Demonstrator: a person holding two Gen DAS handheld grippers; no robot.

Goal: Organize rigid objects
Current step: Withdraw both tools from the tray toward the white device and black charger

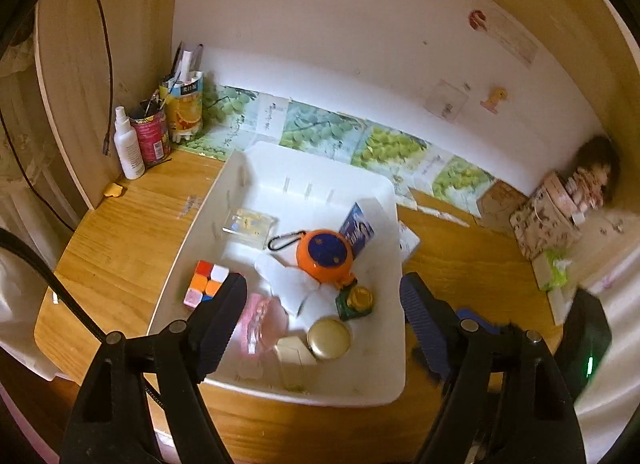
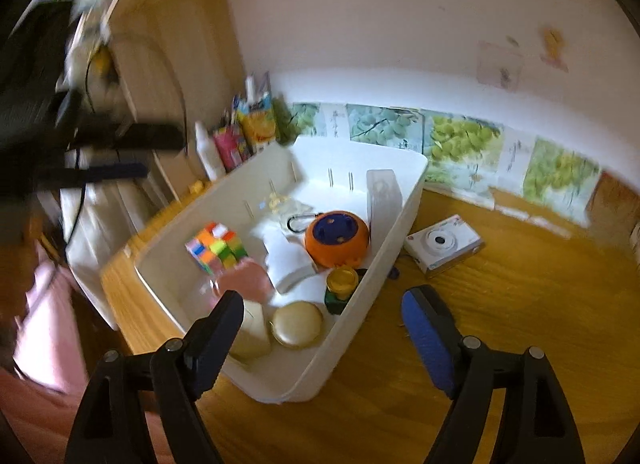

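Note:
A white plastic bin [image 1: 384, 384] [image 2: 400, 200] stands on the wooden desk. It holds a colour cube [image 1: 206, 282] [image 2: 216, 250], an orange and blue ball [image 1: 325, 255] [image 2: 337, 238], a green jar with a gold lid [image 1: 356, 301] [image 2: 341, 288], a round gold tin [image 1: 329, 338] [image 2: 297, 323], a pink case [image 1: 264, 320] [image 2: 244, 278] and white items. A white instant camera [image 2: 442, 245] lies on the desk right of the bin. My left gripper [image 1: 323, 314] is open and empty above the bin's near end. My right gripper [image 2: 323, 330] is open and empty over the bin's near right wall.
Pen holders, cans and a white spray bottle [image 1: 128, 144] [image 2: 209, 152] stand at the desk's back left corner. A patterned box [image 1: 546, 220] and tissues sit at the right. The left gripper shows blurred at the upper left of the right wrist view [image 2: 100, 156].

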